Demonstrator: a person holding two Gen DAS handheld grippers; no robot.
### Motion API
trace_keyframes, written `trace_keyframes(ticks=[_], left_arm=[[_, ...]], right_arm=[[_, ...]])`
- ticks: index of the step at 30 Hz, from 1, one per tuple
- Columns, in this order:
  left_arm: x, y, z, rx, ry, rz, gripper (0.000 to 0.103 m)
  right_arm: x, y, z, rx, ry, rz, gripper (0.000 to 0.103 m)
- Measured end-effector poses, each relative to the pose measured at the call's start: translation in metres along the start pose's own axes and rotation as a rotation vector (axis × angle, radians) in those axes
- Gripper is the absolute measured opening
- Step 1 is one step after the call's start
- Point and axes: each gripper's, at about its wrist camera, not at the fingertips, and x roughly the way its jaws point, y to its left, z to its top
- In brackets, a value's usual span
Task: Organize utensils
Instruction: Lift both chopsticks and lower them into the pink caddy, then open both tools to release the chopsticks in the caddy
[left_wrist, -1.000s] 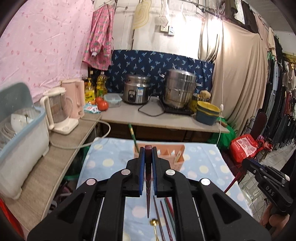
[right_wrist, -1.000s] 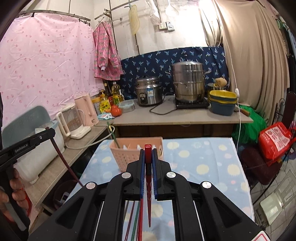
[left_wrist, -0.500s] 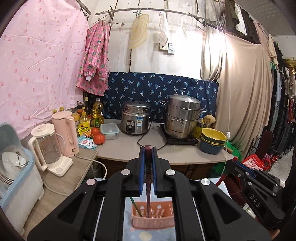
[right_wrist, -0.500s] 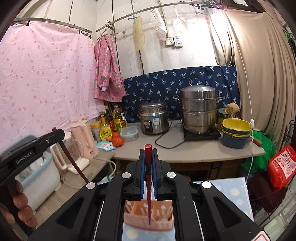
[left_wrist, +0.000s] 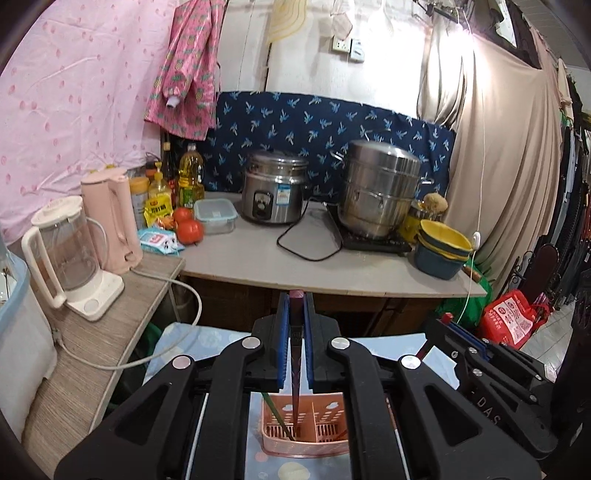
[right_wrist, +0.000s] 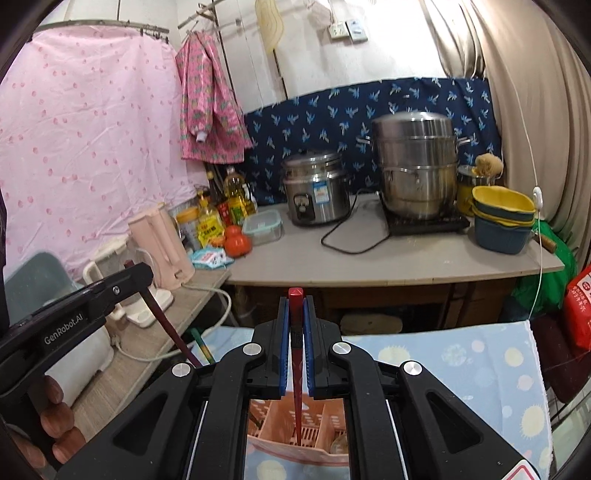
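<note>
- A table with a pale blue dotted cloth (right_wrist: 461, 365) lies under both grippers; beyond the fingertips runs a grey counter (left_wrist: 295, 266), and to the left of the fingers a wood-grain side shelf (left_wrist: 96, 354).
- On the counter ahead stand a rice cooker (left_wrist: 275, 192), a steel steamer pot (left_wrist: 380, 188) and stacked yellow and blue bowls (left_wrist: 441, 251); left of the fingers sit a pink kettle (left_wrist: 110, 218) and a blender jug (left_wrist: 62, 243).
- The cloth is bare to the right of the right gripper's fingers; its far edge ends short of the counter.
- The left gripper (left_wrist: 294, 347) is clenched on a dark maroon chopstick (left_wrist: 295, 384), which hangs point-down between the fingers into the pink utensil basket (left_wrist: 321, 424) below.
- The right gripper (right_wrist: 295, 350) is clamped on a red chopstick (right_wrist: 296, 387), its tip down inside the same basket (right_wrist: 325, 439), just below the fingers.
- In the basket's left compartment a green chopstick (left_wrist: 277, 419) leans, beside the maroon tip; a divider splits the basket.
</note>
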Motion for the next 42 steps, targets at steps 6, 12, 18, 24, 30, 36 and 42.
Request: trace_keyframes(ticks=[6, 12, 18, 24, 30, 36, 42], left_arm=[[0.004, 0.001, -0.015, -0.003, 0.016, 0.020, 0.033], [-0.010, -0.006, -0.027, 0.033, 0.014, 0.039, 0.037], [-0.035, -0.015, -0.035, 0.045, 0.006, 0.032, 0.037], [-0.061, -0.020, -0.048, 0.045, 0.001, 0.021, 0.037], [-0.087, -0.023, -0.073, 0.049, 0.016, 0.012, 0.037], [-0.110, -0.024, -0.114, 0.072, 0.045, 0.036, 0.041], [-0.125, -0.029, -0.163, 0.096, 0.096, 0.058, 0.041]], right_arm=[[-0.001, 0.001, -0.017, -0.022, 0.008, -0.042, 0.028], [-0.021, 0.006, -0.027, -0.051, 0.002, -0.053, 0.032], [-0.048, 0.010, -0.038, -0.053, -0.002, -0.045, 0.034], [-0.080, 0.015, -0.053, -0.058, -0.004, -0.040, 0.035], [-0.110, 0.018, -0.081, -0.066, 0.008, -0.045, 0.036], [-0.137, 0.016, -0.126, -0.065, 0.051, -0.058, 0.036], [-0.158, 0.010, -0.177, -0.036, 0.115, -0.063, 0.036]])
